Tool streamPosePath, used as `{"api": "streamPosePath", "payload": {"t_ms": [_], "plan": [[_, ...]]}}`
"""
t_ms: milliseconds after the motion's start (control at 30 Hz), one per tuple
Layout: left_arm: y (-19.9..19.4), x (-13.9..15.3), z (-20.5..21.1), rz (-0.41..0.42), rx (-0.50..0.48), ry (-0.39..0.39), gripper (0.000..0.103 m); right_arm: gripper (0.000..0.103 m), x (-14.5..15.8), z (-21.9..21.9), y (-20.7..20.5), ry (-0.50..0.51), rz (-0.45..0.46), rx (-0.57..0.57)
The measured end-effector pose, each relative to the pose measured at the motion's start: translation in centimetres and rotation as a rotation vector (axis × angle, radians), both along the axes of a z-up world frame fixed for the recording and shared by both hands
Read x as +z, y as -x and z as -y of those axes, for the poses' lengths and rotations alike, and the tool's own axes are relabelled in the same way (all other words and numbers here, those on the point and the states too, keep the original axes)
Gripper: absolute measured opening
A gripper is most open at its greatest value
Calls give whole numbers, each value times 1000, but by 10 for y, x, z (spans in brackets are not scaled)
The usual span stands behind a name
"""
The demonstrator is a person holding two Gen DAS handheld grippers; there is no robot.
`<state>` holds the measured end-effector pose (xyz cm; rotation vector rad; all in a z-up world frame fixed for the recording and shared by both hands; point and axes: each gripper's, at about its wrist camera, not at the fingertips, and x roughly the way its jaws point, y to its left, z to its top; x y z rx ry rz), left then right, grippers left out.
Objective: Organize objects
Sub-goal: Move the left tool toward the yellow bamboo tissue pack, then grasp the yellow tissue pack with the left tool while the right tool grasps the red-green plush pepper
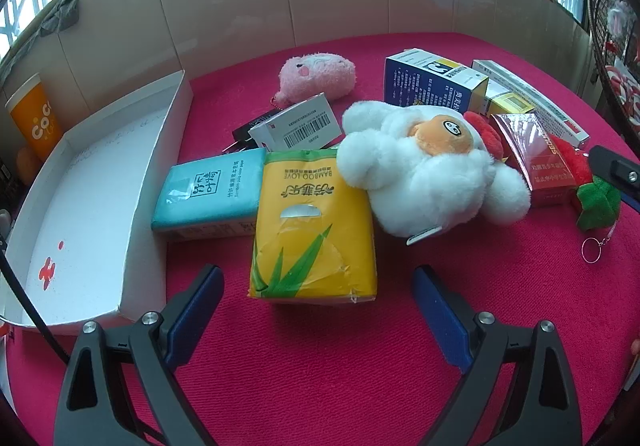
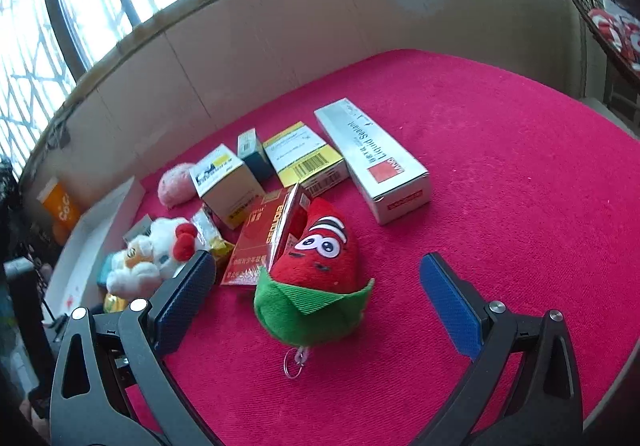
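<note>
The left gripper (image 1: 318, 310) is held just short of the yellow tissue pack (image 1: 314, 226), with its jaws spread wide and nothing between them. The pack lies flat on the red table (image 1: 320, 366), touching a teal tissue pack (image 1: 208, 194) on its left. Both packs are judged light, soft and compressible under a slick film; a grip across the short sides, low on the body, is advised, since the film may slip or crumple. An empty white tray (image 1: 100, 214) stands just beside the teal pack and is the probable destination.

The right gripper (image 2: 318, 296) is likewise wide open and empty, with the red plush strawberry (image 2: 316, 278) lying on the table close ahead of the jaws. The toy is judged very light and yielding; the red body should be taken, not the key ring (image 2: 294, 362).

Further off, a white plush chick (image 1: 424, 174) leans on the yellow pack. A red carton (image 2: 260, 242) touches the strawberry. Beyond are rigid cardboard boxes, including a long grey box (image 2: 372, 162), which may be gripped across flat faces. A pink plush (image 1: 318, 76) lies farthest back.
</note>
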<state>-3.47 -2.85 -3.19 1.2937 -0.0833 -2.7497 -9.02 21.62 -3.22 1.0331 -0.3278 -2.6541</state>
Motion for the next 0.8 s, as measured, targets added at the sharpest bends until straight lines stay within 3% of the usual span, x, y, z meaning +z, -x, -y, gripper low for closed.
{"api": "streamPosePath", "payload": {"t_ms": [100,200,300,333,433,533,800], "plan": [[0,0,0,2,0,-7,96,103,-10,15,9,-69,61,-5],[0,-1,2,3,-2,-18,96,102,-18,14,12,-24,99,-5],[0,-1,3,1,-5,-30,94,88,-20,7,8,4,86,-10],[0,0,3,1,-6,-34,91,76,-20,7,9,1,88,-8],[-1,1,5,-9,-17,-54,74,62,-21,12,7,-10,82,15],[-3,2,4,-19,-31,-63,56,59,-20,21,7,-21,75,37],[-3,4,4,-35,-33,-67,50,50,-21,17,5,3,69,41]]}}
